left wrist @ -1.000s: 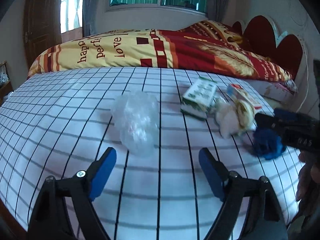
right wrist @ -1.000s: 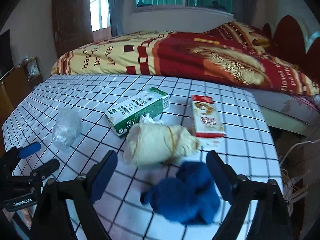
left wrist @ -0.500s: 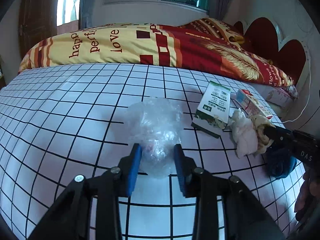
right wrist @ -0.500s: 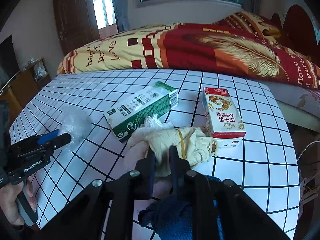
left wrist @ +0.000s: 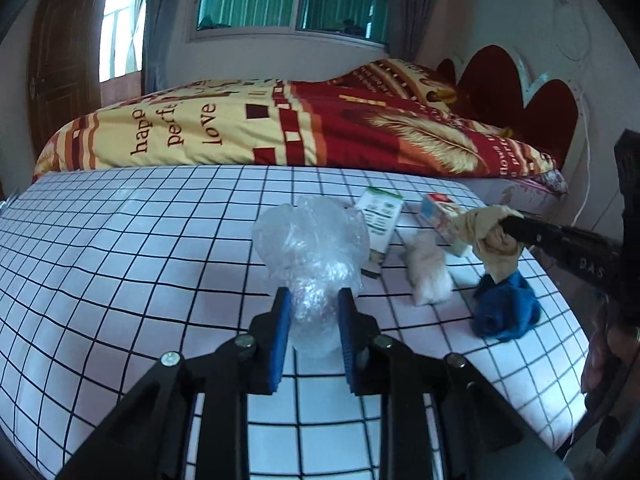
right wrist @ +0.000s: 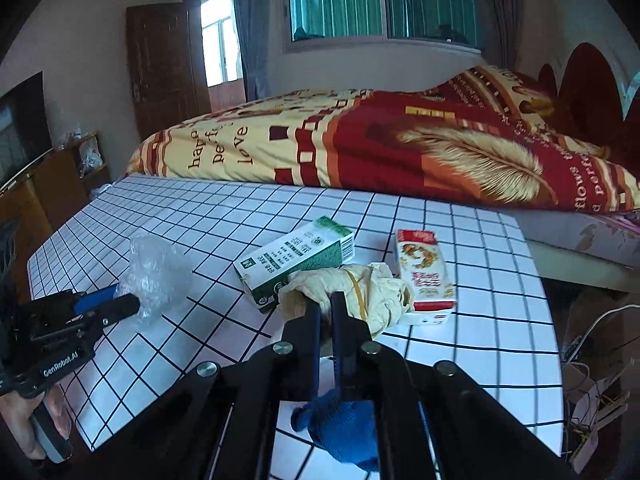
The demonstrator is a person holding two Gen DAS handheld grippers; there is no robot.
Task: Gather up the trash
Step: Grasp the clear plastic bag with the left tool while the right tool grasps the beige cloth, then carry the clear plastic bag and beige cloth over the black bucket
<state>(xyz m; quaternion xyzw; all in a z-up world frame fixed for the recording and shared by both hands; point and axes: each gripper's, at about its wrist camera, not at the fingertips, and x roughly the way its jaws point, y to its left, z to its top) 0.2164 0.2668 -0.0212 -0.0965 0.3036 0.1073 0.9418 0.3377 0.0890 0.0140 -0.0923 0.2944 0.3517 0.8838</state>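
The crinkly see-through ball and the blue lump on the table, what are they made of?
The see-through ball looks like thin clear plastic film: glossy, crumpled, with the grid lines showing faintly through it. The blue lump looks like soft cloth, maybe a knitted sock or rag: matte, fuzzy and bunched in folds. Which one it is I cannot tell.

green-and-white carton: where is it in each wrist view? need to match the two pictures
Left wrist: green-and-white carton lies right of centre, just behind and right of the clear plastic bag that the closing left gripper pinches.
Right wrist: the carton lies centre, left of the red-and-white carton.
Shared landmark: the "love" lettering on the bedspread.
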